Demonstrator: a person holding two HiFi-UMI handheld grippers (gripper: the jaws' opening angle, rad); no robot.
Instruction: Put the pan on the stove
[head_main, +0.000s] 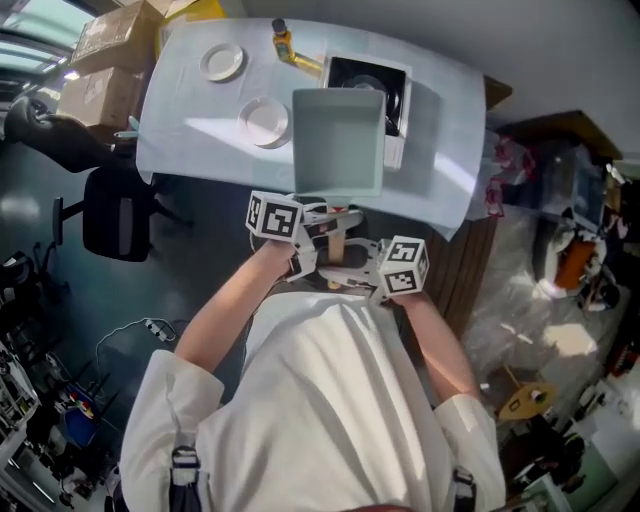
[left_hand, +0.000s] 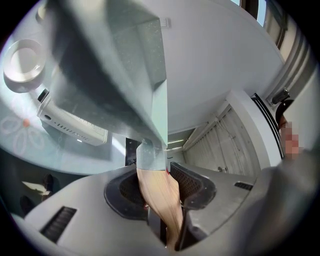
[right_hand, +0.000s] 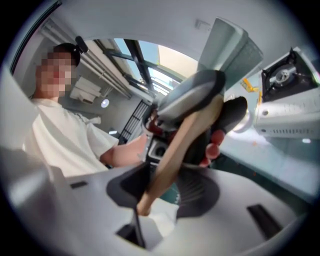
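Table (head_main: 445, 150), pan (head_main: 338, 140) gripped by left tool (left_hand: 159, 192), right tool (right_hand: 157, 187)

No word, brand or number is readable: the cubes on the left gripper (head_main: 328, 220) and right gripper (head_main: 340, 264) bear only black-and-white square markers, and any print on the cardboard boxes (head_main: 112, 40) is too small.

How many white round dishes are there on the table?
2. The far dish lies near the far left corner of the table; the near dish lies closer, just left of the pan. The pan may hide others.
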